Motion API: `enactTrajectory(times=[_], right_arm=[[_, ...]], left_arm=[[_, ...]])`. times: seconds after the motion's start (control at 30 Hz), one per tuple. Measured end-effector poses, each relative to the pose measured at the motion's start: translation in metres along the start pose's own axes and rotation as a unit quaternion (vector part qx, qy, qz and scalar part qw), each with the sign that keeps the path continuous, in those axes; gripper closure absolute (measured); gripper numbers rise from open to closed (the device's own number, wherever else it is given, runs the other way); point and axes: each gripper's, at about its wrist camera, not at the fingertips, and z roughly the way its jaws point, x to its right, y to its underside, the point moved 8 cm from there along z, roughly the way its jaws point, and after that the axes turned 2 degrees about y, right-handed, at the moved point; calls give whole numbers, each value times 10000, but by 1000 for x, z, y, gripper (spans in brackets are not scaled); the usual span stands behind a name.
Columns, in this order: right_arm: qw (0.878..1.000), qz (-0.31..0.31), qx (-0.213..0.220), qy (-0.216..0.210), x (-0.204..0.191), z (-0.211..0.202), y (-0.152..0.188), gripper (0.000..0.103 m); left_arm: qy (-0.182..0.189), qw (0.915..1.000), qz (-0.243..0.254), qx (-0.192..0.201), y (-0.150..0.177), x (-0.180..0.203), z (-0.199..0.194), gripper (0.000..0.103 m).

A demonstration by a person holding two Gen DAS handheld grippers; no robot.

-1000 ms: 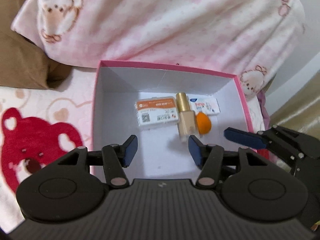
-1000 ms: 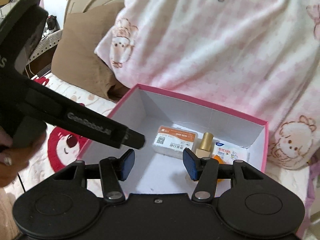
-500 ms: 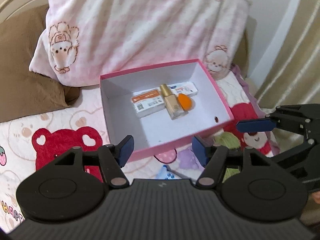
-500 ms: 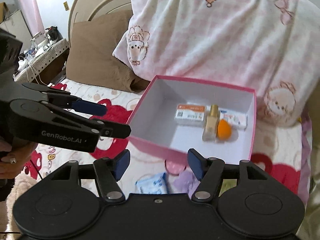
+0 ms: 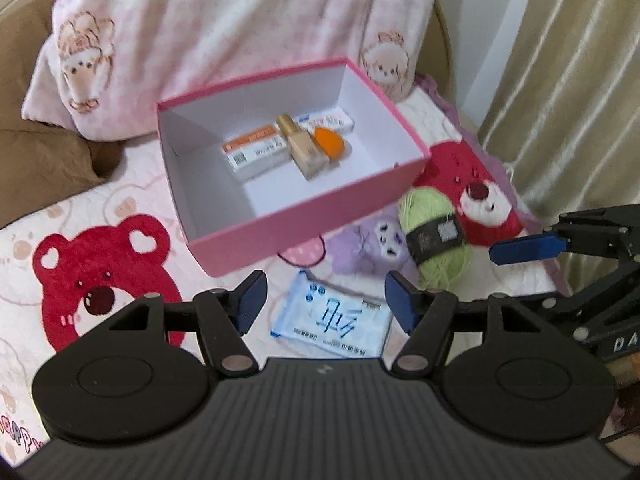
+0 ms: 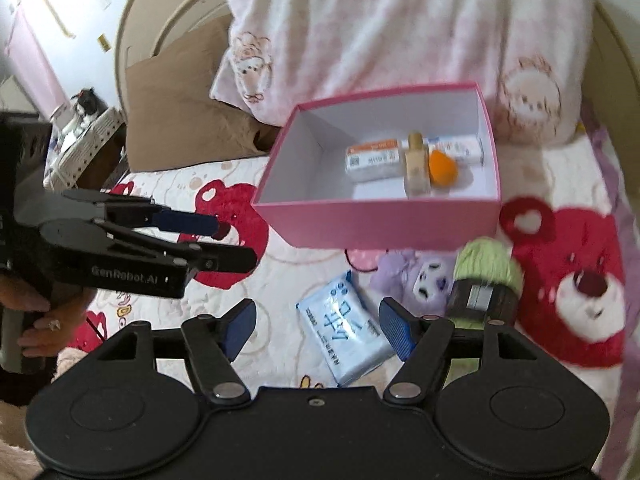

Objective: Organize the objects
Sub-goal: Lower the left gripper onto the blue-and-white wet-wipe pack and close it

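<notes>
Now | tissue pack (image 5: 332, 322) on bedspread between both jaws, untouched | both jaws just opening, wide, empty

I see a matt pink cardboard box (image 5: 304, 222) on the bed's soft quilted cloth (image 5: 132, 196) — a glossy plastic tissue pack (image 5: 332, 322), fuzzy green yarn (image 5: 436, 216), a plush purple toy (image 5: 368, 246).

my left tongs (image 5: 322, 307): black frame, blue ribbed pads, silver pivot screws | my right tongs (image 6: 313, 326): same build | my hand (image 6: 38, 326): ring on finger
</notes>
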Motion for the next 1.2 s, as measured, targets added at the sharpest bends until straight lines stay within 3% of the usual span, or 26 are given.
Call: enactTrajectory(times=[0.23, 0.5, 0.63, 0.77, 0.9, 1.07, 1.2], right_arm=[[9970, 660, -391, -28, 18, 46, 30, 30], [9860, 1429, -857, -45, 37, 103, 69, 30], [9853, 1498, -814, -42, 39, 115, 75, 30], [9852, 1560, -714, 28, 42, 129, 79, 30], [9879, 1405, -639, 125, 38, 141, 86, 30], [9887, 1418, -475, -26, 36, 141, 83, 37], [9907, 1278, -433, 178, 40, 142, 82, 55]], left_arm=[[137, 9996, -199, -174, 22, -17, 35, 39], [365, 9987, -351, -72, 43, -34, 71, 41], [480, 9981, -381, -101, 56, -37, 91, 42], [463, 9967, -545, -396, 67, -39, 113, 43], [387, 9976, -503, -292, 71, -39, 125, 44], [467, 9978, -465, -80, 67, -41, 143, 45], [644, 9966, -512, -78, 71, -40, 155, 57]])
